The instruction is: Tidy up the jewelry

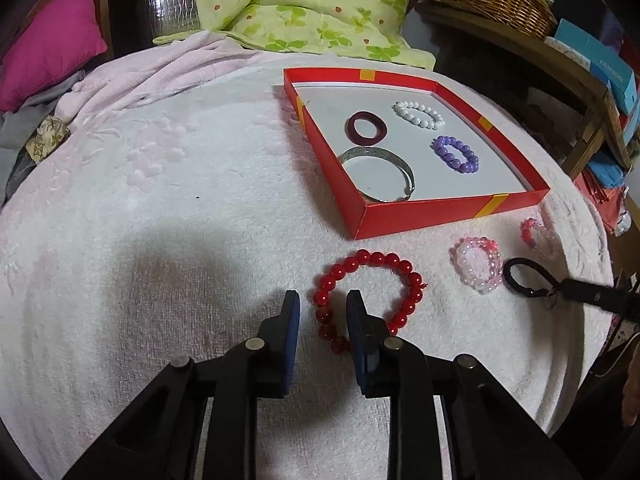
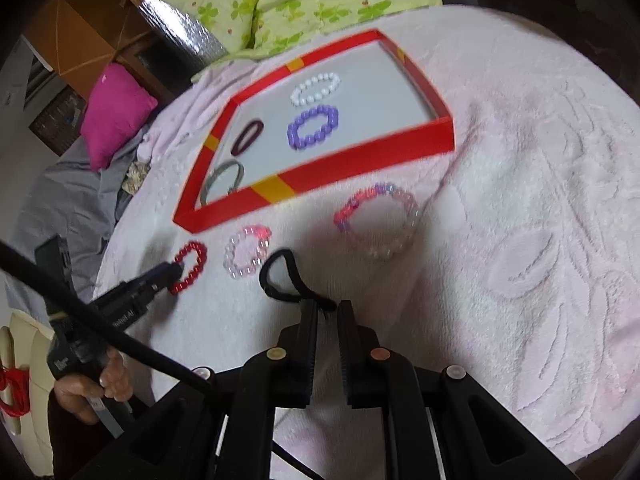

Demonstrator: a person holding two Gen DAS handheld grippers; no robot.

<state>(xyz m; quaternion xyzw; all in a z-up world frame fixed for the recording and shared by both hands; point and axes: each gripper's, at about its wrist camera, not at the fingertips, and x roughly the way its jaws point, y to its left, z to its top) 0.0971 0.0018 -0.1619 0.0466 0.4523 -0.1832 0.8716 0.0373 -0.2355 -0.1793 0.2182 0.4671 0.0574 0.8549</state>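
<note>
Beads of the red bracelet sit between the left gripper fingers, not squeezed yet; round beads could roll out. Right gripper pinches a black loop.

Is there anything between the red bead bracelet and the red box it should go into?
Nothing visible lies between them. The red bead bracelet sits on bare white towel just in front of the red box; only the box's low front wall must be cleared. The left gripper straddles its beads.
</note>
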